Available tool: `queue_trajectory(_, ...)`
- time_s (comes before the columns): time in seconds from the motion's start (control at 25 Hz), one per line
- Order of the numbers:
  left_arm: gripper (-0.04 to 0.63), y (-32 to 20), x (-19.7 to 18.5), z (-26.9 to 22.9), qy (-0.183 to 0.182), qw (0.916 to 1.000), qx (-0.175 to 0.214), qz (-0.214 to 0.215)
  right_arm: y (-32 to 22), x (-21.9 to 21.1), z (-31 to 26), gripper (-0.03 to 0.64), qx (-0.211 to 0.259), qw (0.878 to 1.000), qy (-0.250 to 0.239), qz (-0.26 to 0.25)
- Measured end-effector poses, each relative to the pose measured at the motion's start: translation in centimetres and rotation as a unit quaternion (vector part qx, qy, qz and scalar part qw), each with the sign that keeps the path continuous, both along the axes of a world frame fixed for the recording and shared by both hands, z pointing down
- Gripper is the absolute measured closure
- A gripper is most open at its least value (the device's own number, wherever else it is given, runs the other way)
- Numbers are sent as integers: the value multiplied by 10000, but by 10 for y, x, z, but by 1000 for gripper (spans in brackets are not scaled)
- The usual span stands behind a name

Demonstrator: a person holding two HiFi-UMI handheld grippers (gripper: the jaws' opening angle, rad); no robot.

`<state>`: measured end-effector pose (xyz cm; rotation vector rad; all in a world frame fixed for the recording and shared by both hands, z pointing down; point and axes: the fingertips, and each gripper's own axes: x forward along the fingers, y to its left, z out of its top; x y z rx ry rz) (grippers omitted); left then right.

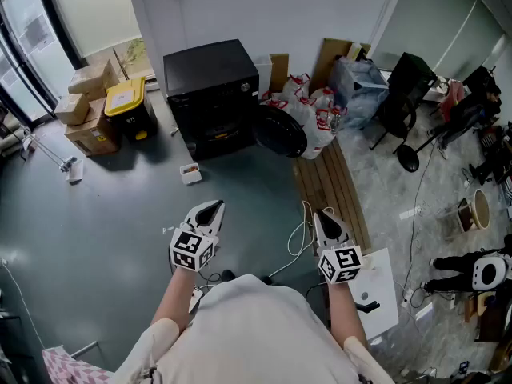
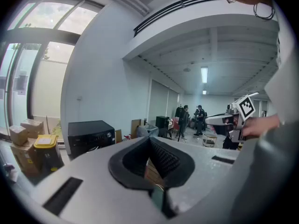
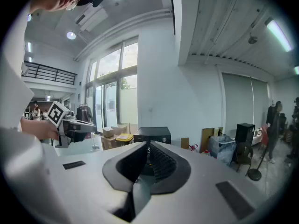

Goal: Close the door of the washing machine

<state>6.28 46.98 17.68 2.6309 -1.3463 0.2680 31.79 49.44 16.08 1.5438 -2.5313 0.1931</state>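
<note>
Washing machine [image 1: 210, 86] sits upper centre of the head view, with its round door [image 1: 282, 131] hanging open on its right side. Left gripper [image 1: 211, 210] and right gripper [image 1: 325, 221] are at lower centre, well apart from the machine. Both have jaws pinched together and empty, probably set to push the door rather than grasp it.

This looks like a bare, high-ceilinged test hall or studio, not a home. A washing machine [image 1: 212, 94] stands on a painted grey floor [image 1: 96, 214] beside stacked cardboard boxes [image 1: 88, 94]. Loose cables [image 1: 298, 238] trail across the floor, and tall windows [image 3: 112, 108] line one wall.
</note>
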Motion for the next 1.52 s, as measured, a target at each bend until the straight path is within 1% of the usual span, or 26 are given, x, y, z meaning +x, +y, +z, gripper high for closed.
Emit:
queue_trajectory(0.4,587,1,-3,0,-10,10000,1,66,0,-5,-3,575,15,10000,-25,28)
queue_trajectory(0.72,586,1,-12,8,-44,9999,-32,130,0,-13,3,575,-42,9998,-133,158)
queue_trajectory(0.92,586,-1,-21,13,-44,9998,-78,184,-1,-21,6,575,-77,9995,-164,267)
queue_trajectory(1.08,586,-4,-32,18,-36,9996,-122,246,-1,-34,10,574,-123,9994,-118,308)
queue_trajectory(1.36,586,-5,-51,22,-19,9993,-179,334,-1,-55,10,571,-169,9988,-174,437)
queue_trajectory(1.52,586,-6,-64,28,10,9990,-191,396,-2,-69,13,542,-173,9985,-169,481)
